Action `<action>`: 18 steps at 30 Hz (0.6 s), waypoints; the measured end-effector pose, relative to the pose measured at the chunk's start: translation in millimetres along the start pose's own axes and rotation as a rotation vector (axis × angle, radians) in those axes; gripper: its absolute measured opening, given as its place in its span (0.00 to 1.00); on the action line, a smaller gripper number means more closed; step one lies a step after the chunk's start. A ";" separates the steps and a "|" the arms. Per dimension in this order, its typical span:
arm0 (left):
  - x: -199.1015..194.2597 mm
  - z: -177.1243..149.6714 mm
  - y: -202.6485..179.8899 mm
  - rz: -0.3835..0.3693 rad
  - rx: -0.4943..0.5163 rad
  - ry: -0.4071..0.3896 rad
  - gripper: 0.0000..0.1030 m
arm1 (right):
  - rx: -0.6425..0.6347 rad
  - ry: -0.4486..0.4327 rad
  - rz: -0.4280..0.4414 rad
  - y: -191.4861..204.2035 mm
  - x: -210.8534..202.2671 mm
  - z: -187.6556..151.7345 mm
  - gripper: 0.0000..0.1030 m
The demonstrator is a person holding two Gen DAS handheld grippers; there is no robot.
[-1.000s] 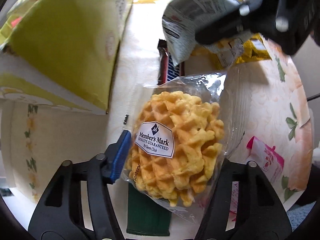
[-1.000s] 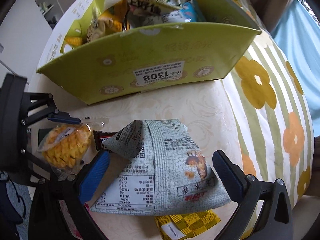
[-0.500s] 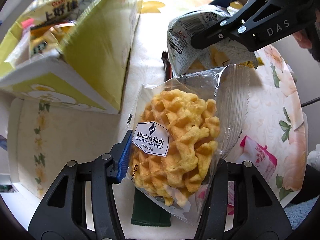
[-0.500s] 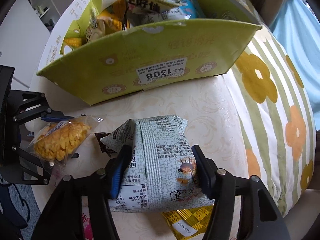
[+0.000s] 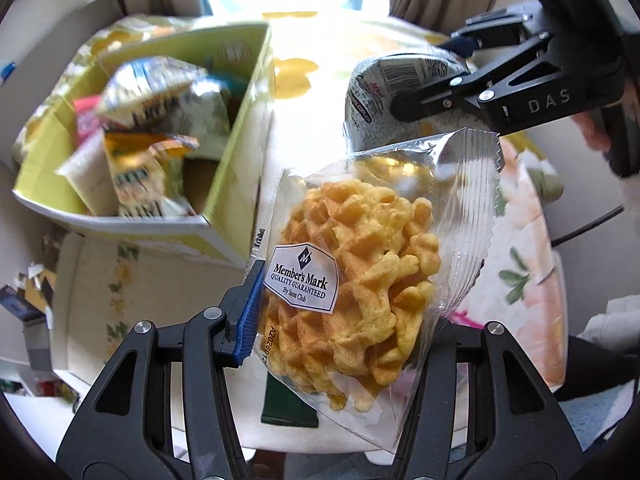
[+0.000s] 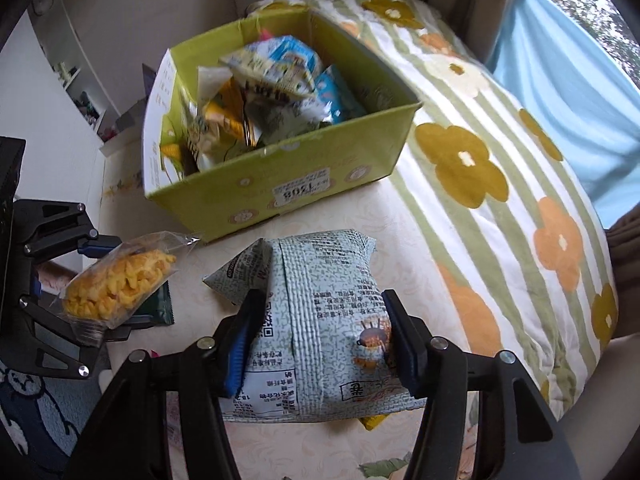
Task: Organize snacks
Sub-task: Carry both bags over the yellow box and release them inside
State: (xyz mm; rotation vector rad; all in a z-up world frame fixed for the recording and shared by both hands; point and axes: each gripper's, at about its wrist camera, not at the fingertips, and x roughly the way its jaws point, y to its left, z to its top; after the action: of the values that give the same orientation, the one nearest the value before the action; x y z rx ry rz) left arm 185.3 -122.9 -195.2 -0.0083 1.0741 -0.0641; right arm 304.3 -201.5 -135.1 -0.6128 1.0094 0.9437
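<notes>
My left gripper [image 5: 340,320] is shut on a clear pack of yellow waffles [image 5: 360,264], held up off the table. The right wrist view shows that same pack [image 6: 120,284] in the left gripper [image 6: 104,288] at the left edge. Between the blue pads of my right gripper [image 6: 320,340] sits a grey-green snack bag [image 6: 320,300], pinched and lifted; the left wrist view has this bag [image 5: 384,80] and right gripper [image 5: 440,72] at upper right. A green cardboard box [image 6: 280,184] with several snack packs stands beyond both, and it is the same box [image 5: 236,152] at left.
A dark green packet [image 5: 288,408] lies on the pale tablecloth under the waffles. A yellow packet [image 6: 372,422] peeks out below the held bag, and a pink packet [image 5: 464,316] lies at right. Flowered bedding [image 6: 480,168] and a blue curtain [image 6: 560,92] fill the right side.
The right gripper closed on the grey-green bag. Both grippers rose with their packs, and the inside of the green box came into view.
</notes>
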 end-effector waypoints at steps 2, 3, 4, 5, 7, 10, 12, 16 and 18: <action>-18.1 6.2 2.3 0.014 0.003 -0.038 0.46 | 0.012 -0.038 -0.012 1.9 -15.7 4.4 0.53; -24.8 8.7 5.4 0.015 0.002 -0.053 0.46 | 0.013 -0.061 -0.023 3.0 -24.6 7.2 0.53; -33.4 12.1 9.0 0.017 0.001 -0.071 0.46 | 0.016 -0.079 -0.031 5.0 -30.3 9.0 0.53; -39.2 21.6 13.2 0.020 0.000 -0.085 0.46 | 0.020 -0.097 -0.037 5.9 -36.2 13.1 0.53; -52.6 34.7 21.9 0.028 0.001 -0.116 0.46 | 0.027 -0.134 -0.056 11.2 -48.9 21.4 0.53; -62.1 48.7 39.8 0.041 0.006 -0.149 0.46 | 0.048 -0.166 -0.070 16.4 -56.6 34.7 0.53; -66.8 57.0 55.5 0.039 0.006 -0.167 0.46 | 0.068 -0.180 -0.075 20.1 -57.0 43.4 0.53; -71.6 73.7 94.7 0.028 0.022 -0.192 0.46 | 0.134 -0.202 -0.094 27.3 -56.0 62.0 0.53; -70.0 80.8 113.7 0.022 0.035 -0.197 0.46 | 0.167 -0.202 -0.112 30.4 -51.3 73.5 0.53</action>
State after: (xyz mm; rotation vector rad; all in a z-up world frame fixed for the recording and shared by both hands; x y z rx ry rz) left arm 228.6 -7.5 -99.5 0.0287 0.8759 -0.0610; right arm 298.1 -147.2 -57.8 -0.4208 0.8547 0.7964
